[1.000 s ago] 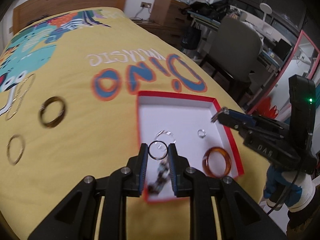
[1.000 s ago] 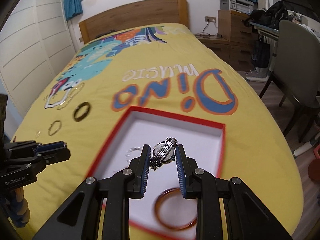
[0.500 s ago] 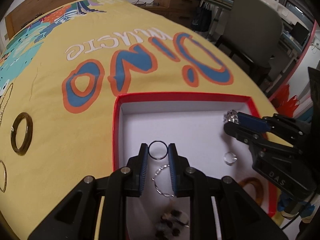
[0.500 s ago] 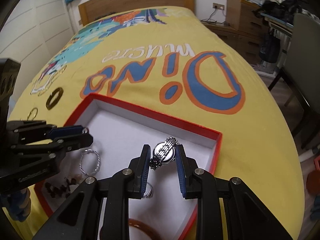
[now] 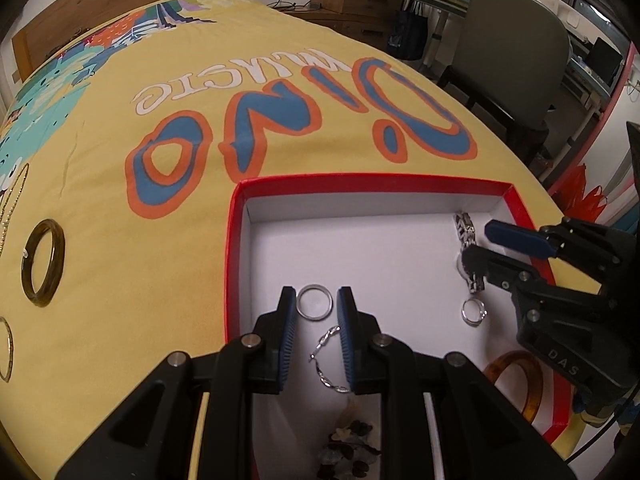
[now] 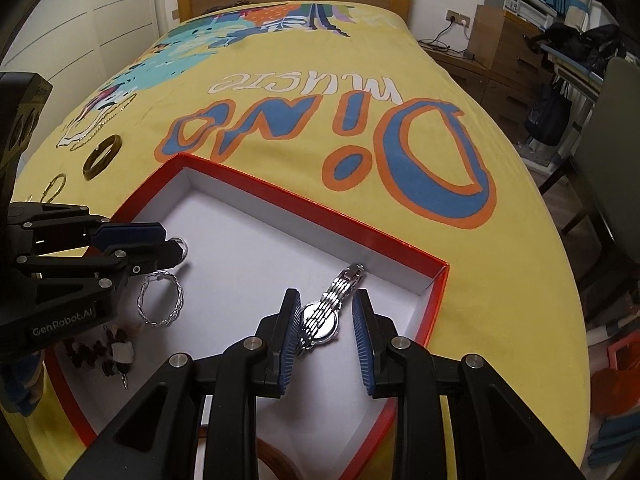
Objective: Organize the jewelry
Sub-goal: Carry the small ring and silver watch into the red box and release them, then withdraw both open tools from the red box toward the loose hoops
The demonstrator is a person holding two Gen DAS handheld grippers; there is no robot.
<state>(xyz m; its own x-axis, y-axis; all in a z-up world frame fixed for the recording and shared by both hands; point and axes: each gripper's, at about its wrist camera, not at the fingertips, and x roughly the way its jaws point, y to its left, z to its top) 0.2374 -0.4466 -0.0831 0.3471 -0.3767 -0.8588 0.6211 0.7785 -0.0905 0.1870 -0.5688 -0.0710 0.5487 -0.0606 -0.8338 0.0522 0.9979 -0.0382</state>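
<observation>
A red box with a white floor lies on the yellow bedspread; it also shows in the right wrist view. My left gripper is inside it, its pads closed on a silver ring. My right gripper is open, with a silver watch lying on the box floor between its pads. The watch also shows in the left wrist view. In the box lie a twisted silver hoop, a small ring, an amber bangle and a dark bead piece.
On the bedspread left of the box lie a dark olive bangle, a thin gold hoop and a gold chain. A grey chair and desk clutter stand beyond the bed's right edge.
My right gripper has opened and the watch now lies on the box floor. My left gripper has come lower into the box, still holding the ring.
</observation>
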